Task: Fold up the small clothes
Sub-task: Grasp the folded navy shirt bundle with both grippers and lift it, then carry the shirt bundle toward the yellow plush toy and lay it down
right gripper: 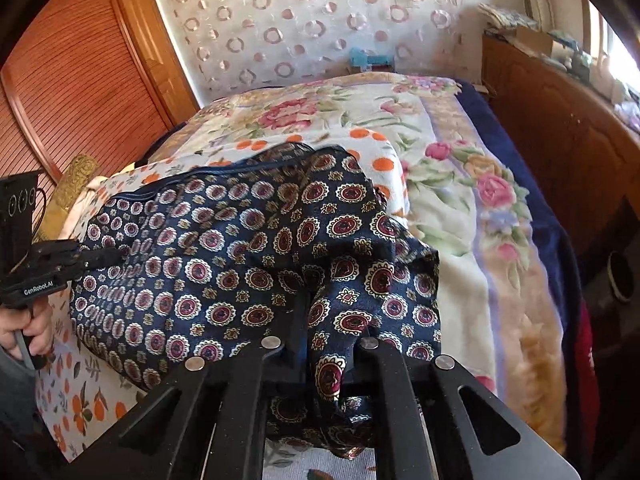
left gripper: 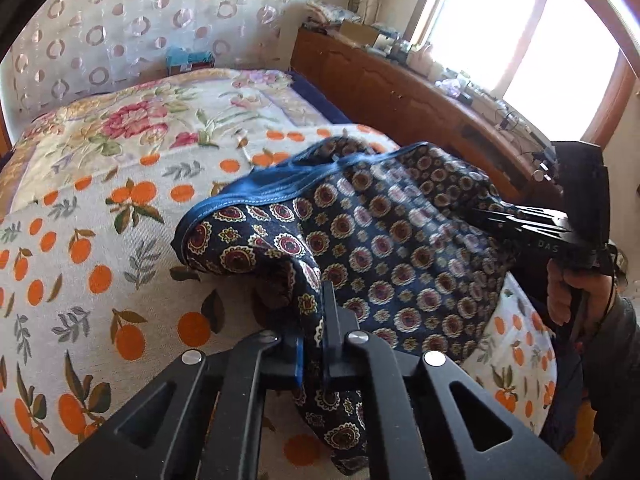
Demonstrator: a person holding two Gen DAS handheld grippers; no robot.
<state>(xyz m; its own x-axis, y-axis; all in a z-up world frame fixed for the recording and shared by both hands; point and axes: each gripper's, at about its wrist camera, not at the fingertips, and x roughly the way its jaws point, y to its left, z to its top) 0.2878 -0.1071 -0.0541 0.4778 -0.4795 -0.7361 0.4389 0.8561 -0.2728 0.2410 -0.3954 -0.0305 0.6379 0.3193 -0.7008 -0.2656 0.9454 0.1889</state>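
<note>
Left gripper (left gripper: 314,344): the jaws are closed together, clamping a bunched fold of the navy patterned garment (left gripper: 380,232). The cloth passes between the blue-lined pads and hangs below them in a short tail. In the right wrist view the same tool (right gripper: 80,258) appears at the left edge, its tip buried in the fabric, with the person's left hand (right gripper: 24,328) around its grip.

Right gripper (right gripper: 316,344): the jaws are likewise closed on the garment (right gripper: 240,264), with a gathered fold standing between the fingers and spilling down behind them. In the left wrist view this tool (left gripper: 512,216) enters from the right, its tip in the cloth, held by the person's right hand (left gripper: 576,292).

Garment: dark blue with round red-and-cream medallions and a plain blue bound edge (left gripper: 260,196). It is stretched between the two grippers and lifted clear of the surface along its near side; whether its far edge touches the cover cannot be determined.

Surface: a white cover with an orange fruit print (left gripper: 100,272) lies directly beneath the garment, over a floral blanket (right gripper: 460,208) on the bed.

Surroundings: a wooden cabinet (left gripper: 400,92) runs along the far side of the bed beneath a bright window (left gripper: 520,32). A curtain with ring motifs (right gripper: 300,24) hangs behind the bed. A slatted wooden door (right gripper: 72,92) stands to the left.
</note>
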